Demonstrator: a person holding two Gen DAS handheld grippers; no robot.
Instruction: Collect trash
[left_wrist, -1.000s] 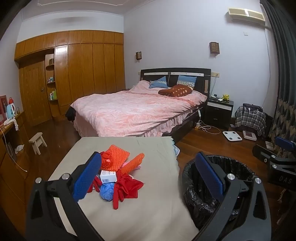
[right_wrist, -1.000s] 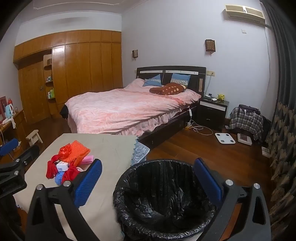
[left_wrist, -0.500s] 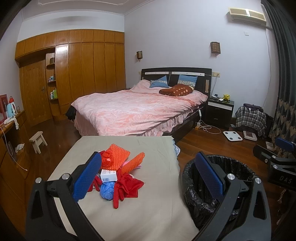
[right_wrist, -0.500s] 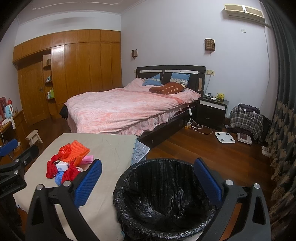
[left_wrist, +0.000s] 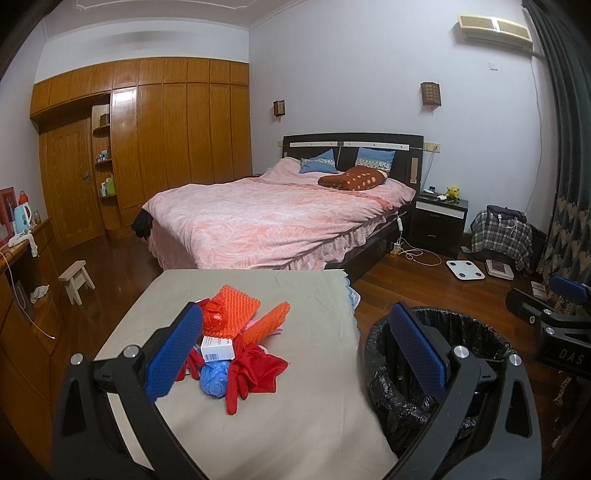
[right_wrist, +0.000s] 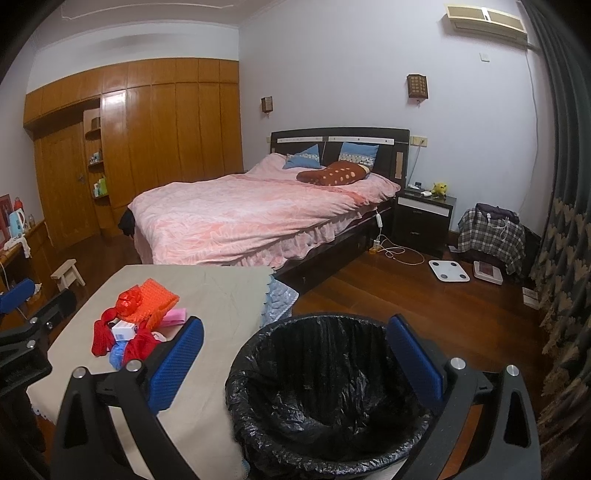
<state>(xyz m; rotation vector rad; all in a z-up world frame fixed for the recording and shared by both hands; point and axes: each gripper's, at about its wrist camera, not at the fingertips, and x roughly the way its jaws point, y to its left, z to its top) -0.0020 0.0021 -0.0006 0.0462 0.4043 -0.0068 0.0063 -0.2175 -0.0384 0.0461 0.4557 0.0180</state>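
So the trash pile (left_wrist: 236, 347) sits toward the left edge of the cloth-covered table (left_wrist: 303, 417): orange foam netting (left_wrist: 236, 312), a small white box (left_wrist: 217, 348), red fabric (left_wrist: 255, 369) and a crumpled blue bit (left_wrist: 213, 378), all heaped touching each other. The bin with the black liner (right_wrist: 325, 391) stands just off the table's right edge. Left gripper (left_wrist: 295, 350) hangs over the near side of the table with its fingers spread wide, holding nothing. Right gripper (right_wrist: 295, 354) is above the bin, also gaping and empty.
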